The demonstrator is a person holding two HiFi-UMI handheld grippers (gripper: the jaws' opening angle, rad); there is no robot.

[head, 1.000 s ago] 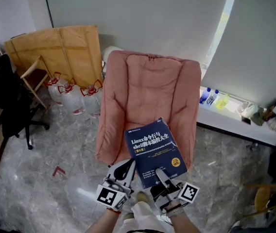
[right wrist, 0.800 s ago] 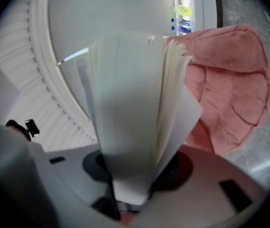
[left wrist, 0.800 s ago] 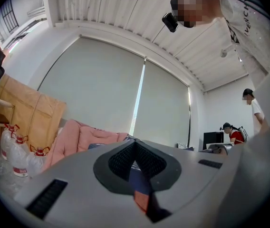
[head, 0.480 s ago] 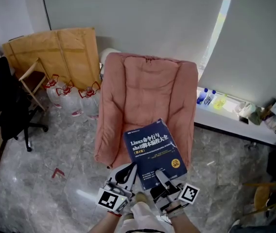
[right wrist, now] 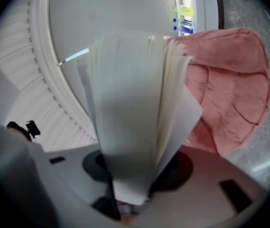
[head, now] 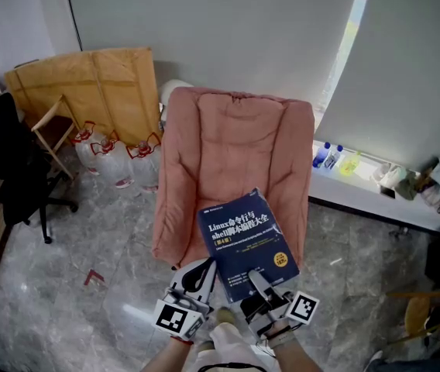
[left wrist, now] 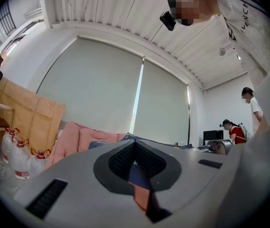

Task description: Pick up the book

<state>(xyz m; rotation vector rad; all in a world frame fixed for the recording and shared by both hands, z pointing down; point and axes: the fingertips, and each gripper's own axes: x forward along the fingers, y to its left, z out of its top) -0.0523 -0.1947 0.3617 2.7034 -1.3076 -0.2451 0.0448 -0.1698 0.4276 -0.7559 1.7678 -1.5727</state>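
A: Where was the book [head: 245, 242] rel. to the grippers?

B: In the R gripper [head: 256, 281]. Jaws were clamped on its near short edge, w/ pages fanning up from betw. them in the right gripper view. Long axis ran from the jaws toward the far side, cover up, far end a bit left.

A: L gripper [head: 203, 270]?

B: Just beside the book's near-left corner, jaws drawn together. A thin blue-orange sliver showed in the slit, but I couldn't tell what it was. So R had the book, and L was close by w/ no clear grip.

A: Off the seat?

B: Looked so, imo. It hung over the front of the pink armchair [head: 228, 138], though contact w/ the cushion couldn't be ruled out.

A: Surface, room?

B: Soft padded seat, glossy marble-type floor [head: 88, 231] around it. Left were cardboard sheets [head: 88, 84] against the wall, water jugs [head: 115, 161] and a black office chair [head: 11, 161]. Right was a low ledge [head: 352, 184] w/ bottles [head: 330, 155]. Pale roller blinds [head: 228, 29] hung behind.

A: Next move?

B: Prob. a straight lift. W/ a one-edge grip the far end could droop.
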